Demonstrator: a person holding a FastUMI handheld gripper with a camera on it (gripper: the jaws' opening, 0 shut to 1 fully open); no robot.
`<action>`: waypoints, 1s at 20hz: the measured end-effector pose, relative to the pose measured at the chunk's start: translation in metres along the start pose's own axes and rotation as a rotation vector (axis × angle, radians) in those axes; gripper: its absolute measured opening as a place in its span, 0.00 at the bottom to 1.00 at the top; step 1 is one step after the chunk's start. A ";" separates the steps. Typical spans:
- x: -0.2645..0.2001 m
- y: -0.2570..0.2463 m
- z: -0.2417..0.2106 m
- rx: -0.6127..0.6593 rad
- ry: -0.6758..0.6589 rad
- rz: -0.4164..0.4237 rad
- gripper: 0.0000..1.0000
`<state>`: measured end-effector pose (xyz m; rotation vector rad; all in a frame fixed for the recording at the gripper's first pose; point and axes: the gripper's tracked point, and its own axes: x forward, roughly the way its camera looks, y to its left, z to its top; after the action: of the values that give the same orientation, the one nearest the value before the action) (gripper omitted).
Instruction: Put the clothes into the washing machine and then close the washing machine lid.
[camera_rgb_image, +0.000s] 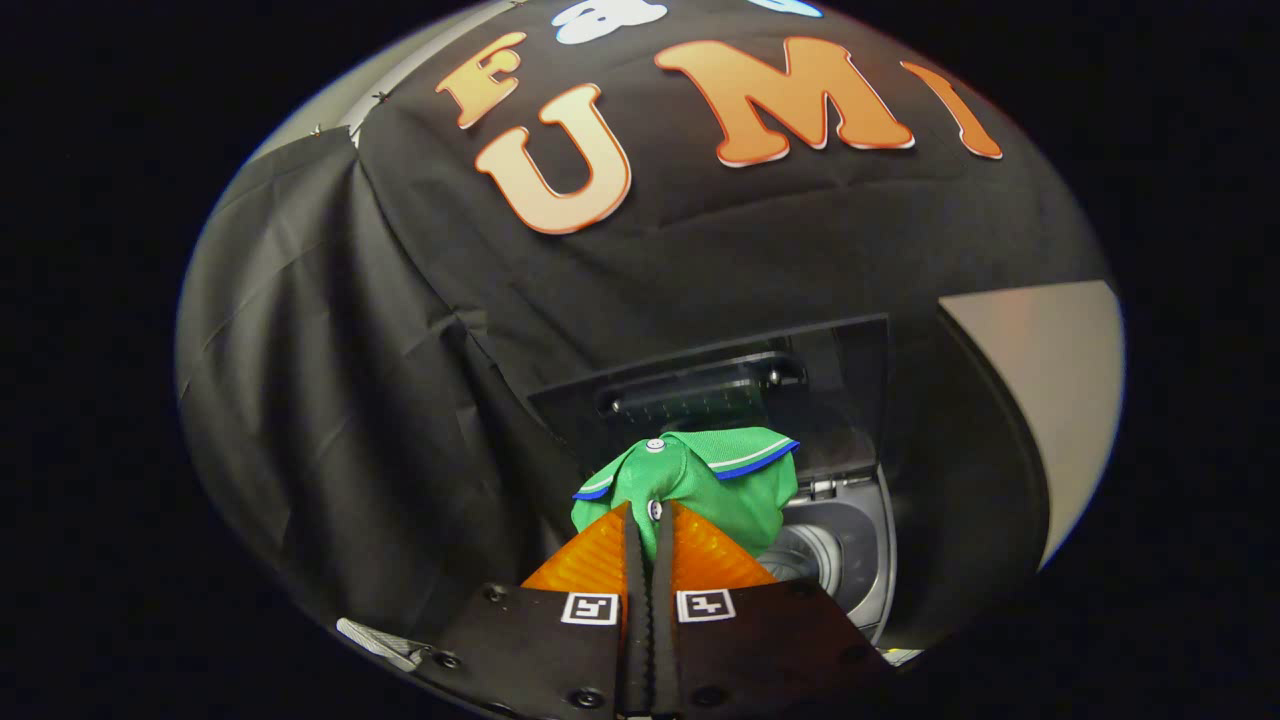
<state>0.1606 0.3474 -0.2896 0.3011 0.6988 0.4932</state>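
between the two fingers of the hand-held gripper, a small green knitted polo shirt with a white-and-blue striped collar is pinched at its front placket; the fingers are pressed nearly together on the fabric, with only a thin slit between them, and a white button sits right at their tips. the shirt bunches up just ahead of the fingertips, its collar spread out toward the right, a second white button showing near the top of the bundle. beyond and slightly below the shirt stands the grey top-loading washing machine, its round metal drum opening visible just to the right of the garment. the machine's dark translucent lid is raised upright behind the shirt, hinged at the back of the machine, with a black ribbed handle part across it. black draped cloth forms the booth wall behind and to the left.
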 end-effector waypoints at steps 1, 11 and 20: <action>0.010 -0.005 -0.010 0.012 0.020 -0.011 0.08; 0.115 -0.040 -0.084 0.065 0.154 -0.050 0.08; 0.162 -0.081 -0.127 0.093 0.255 -0.121 0.08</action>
<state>0.2078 0.3773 -0.5031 0.2836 0.9836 0.3873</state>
